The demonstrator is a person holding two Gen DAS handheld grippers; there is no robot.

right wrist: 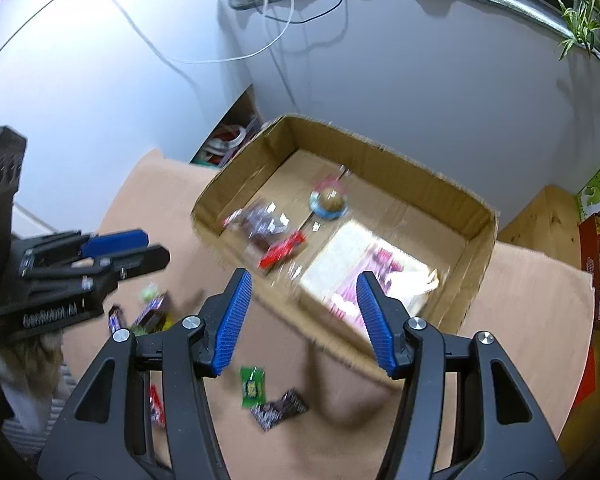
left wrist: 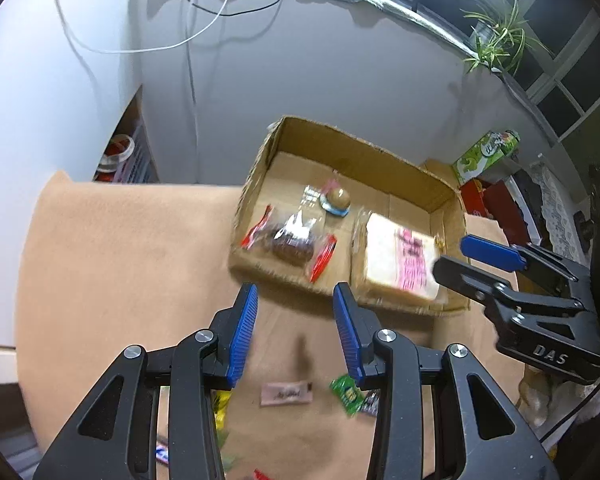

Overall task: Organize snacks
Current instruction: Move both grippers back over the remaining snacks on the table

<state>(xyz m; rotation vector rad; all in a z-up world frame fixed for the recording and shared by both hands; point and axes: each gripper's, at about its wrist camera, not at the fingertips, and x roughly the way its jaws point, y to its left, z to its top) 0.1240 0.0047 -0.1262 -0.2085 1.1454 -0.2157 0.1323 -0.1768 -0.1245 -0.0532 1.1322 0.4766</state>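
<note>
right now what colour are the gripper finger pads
Blue, ribbed pads, clearest in the right wrist view.

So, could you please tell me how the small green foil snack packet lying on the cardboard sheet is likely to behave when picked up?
The small green foil snack packet looks flat and thin, so probably light and floppy. Its glossy wrapper may be slippery and crinkle under pressure. Lying flat on the cardboard sheet, it seems unlikely to roll.

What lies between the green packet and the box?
Bare brown tabletop separates the green packet from the box, in the right wrist view.
</note>
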